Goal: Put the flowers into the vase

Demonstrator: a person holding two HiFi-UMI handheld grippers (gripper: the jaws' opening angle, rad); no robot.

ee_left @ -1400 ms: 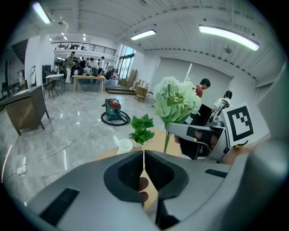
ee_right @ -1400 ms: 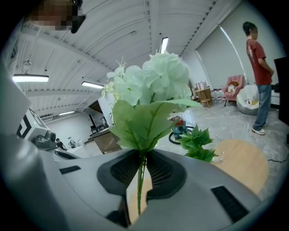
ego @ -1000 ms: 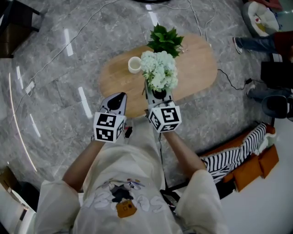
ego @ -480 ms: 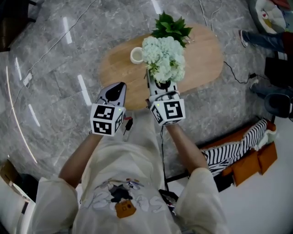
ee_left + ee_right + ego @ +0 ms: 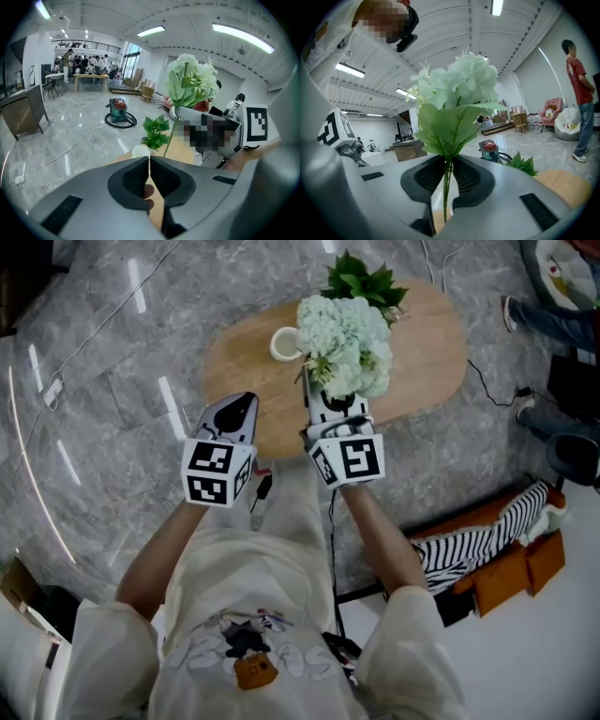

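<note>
My right gripper [image 5: 330,401] is shut on the thin green stems of a bunch of white flowers [image 5: 349,341], held upright over the near edge of the oval wooden table [image 5: 427,352]. In the right gripper view the stems [image 5: 446,185] run between the pads, with the blooms [image 5: 459,91] above. A small white vase [image 5: 284,343] stands on the table left of the bunch, and also shows as the vase [image 5: 140,151] in the left gripper view. My left gripper [image 5: 244,405] is shut and empty, near the table's front left edge.
A green leafy plant [image 5: 364,282] stands at the table's far edge. Cables cross the grey marble floor. A striped cloth and orange cushions [image 5: 487,563] lie at right. A person in a red shirt [image 5: 577,79] stands at right; a vacuum cleaner [image 5: 119,108] sits beyond the table.
Both grippers have moved forward toward the table. The flowers now reach further over the tabletop, nearer the vase and the plant. Neither gripper's jaws have changed.
</note>
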